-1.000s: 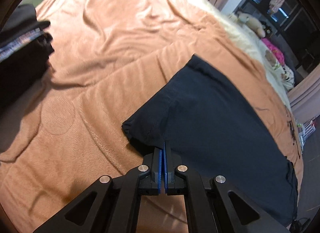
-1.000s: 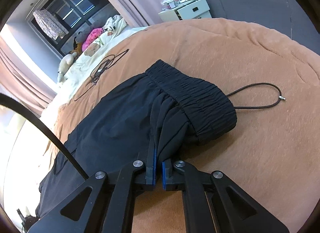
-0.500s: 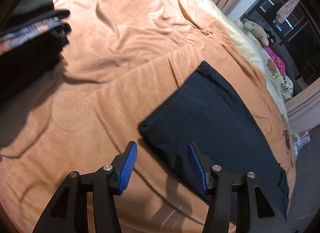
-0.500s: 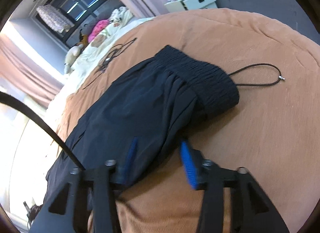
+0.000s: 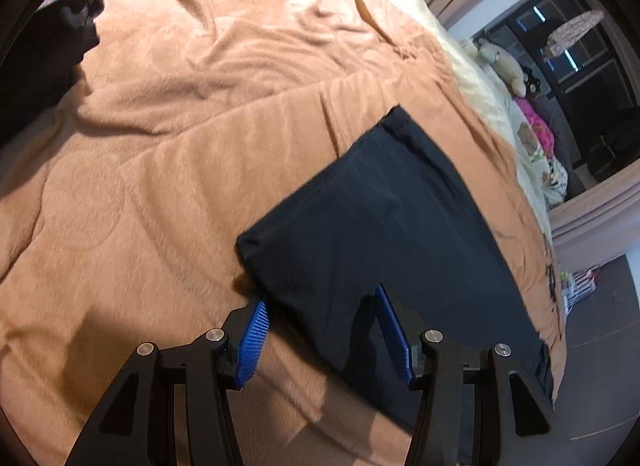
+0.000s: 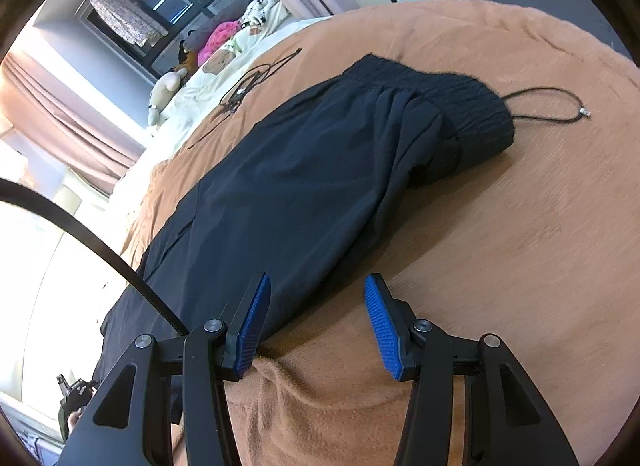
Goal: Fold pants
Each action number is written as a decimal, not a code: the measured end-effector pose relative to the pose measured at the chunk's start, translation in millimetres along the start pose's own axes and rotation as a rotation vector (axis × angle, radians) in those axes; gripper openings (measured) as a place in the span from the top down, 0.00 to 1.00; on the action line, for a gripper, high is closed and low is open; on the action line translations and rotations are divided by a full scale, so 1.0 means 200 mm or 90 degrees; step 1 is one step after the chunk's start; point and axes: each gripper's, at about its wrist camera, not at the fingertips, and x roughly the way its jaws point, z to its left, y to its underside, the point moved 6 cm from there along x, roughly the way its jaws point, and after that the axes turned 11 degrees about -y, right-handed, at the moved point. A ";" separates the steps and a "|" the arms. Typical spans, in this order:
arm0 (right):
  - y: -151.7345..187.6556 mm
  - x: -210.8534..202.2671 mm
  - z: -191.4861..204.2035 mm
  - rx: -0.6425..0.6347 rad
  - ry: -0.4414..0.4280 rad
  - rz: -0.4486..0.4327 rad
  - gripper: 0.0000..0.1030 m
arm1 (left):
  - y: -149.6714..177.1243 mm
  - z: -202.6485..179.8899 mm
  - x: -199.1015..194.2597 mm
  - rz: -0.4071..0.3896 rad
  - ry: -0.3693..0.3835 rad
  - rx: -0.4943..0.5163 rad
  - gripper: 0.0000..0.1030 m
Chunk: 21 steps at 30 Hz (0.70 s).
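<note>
Both grippers released the pants (image 5: 384,234), cuffs cut off.

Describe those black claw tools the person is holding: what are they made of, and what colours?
Both the left gripper and right gripper have matte black angular linkage arms with silver round bolts and ribbed bright-blue pads. A black cable arcs past the right one.
</note>
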 end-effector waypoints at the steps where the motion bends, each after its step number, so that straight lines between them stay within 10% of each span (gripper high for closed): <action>1: 0.01 0.00 0.00 0.001 0.000 0.003 0.54 | -0.01 -0.01 -0.01 -0.006 0.010 -0.002 0.47; 5: 0.02 0.01 0.01 -0.004 0.002 0.007 0.54 | -0.02 -0.07 -0.13 -0.051 0.067 0.025 0.47; 21: 0.07 0.11 0.04 0.017 -0.051 0.021 0.54 | 0.02 -0.05 0.05 -0.024 0.039 0.020 0.52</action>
